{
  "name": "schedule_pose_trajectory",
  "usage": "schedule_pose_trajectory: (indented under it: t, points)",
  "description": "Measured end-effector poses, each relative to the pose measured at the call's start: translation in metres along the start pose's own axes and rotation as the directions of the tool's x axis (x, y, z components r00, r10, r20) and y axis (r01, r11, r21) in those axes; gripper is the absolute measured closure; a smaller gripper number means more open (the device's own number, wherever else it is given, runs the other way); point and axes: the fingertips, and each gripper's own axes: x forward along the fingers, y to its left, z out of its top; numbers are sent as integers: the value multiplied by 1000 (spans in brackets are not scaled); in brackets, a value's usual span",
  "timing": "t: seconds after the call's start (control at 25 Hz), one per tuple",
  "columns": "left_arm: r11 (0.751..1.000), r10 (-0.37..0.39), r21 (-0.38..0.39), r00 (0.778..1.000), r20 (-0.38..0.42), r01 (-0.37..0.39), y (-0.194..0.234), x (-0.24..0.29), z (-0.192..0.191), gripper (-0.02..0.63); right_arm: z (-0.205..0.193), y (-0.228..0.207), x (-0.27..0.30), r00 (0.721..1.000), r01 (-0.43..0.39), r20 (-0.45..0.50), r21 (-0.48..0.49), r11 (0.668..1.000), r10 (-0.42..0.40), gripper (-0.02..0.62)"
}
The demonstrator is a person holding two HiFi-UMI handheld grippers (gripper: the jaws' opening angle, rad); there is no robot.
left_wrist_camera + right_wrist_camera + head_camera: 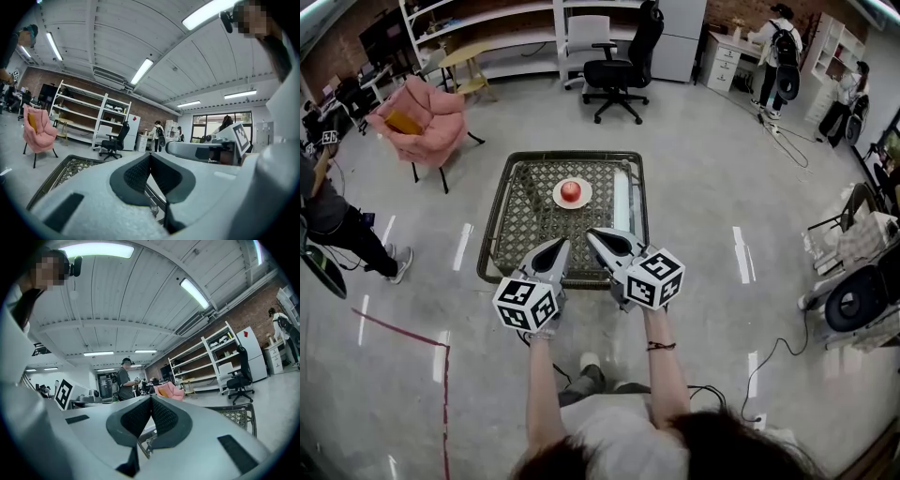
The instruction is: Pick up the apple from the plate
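Head view: apple (pixel 571 191), red, round, paler patch on top, whole; sits centred on a white plate (pixel 559 199), upper middle of frame, on a dark lattice table (pixel 516 234). Left gripper (pixel 560 243) and right gripper (pixel 592 232) side by side below the plate, tips over the table's near part, apart from the apple. Marker cubes (pixel 527 304): black-and-white square patterns. Left gripper view: left gripper (pixel 150 154) jaws pressed together, nothing between them. Right gripper view: right gripper (pixel 151 398) jaws likewise together, nothing held.
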Motion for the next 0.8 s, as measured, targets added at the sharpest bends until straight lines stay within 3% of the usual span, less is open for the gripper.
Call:
schedule_pose_trajectory:
  t: [0.56, 0.8]
  points:
    - [998, -67, -5, 998, -6, 67, 42, 38, 2, 595, -8, -39, 38, 998, 56, -13, 14, 998, -56, 586]
    - [998, -63, 3, 998, -10, 63, 61, 39, 4, 595, -13, -43, 56, 998, 66, -11, 25, 997, -66, 586]
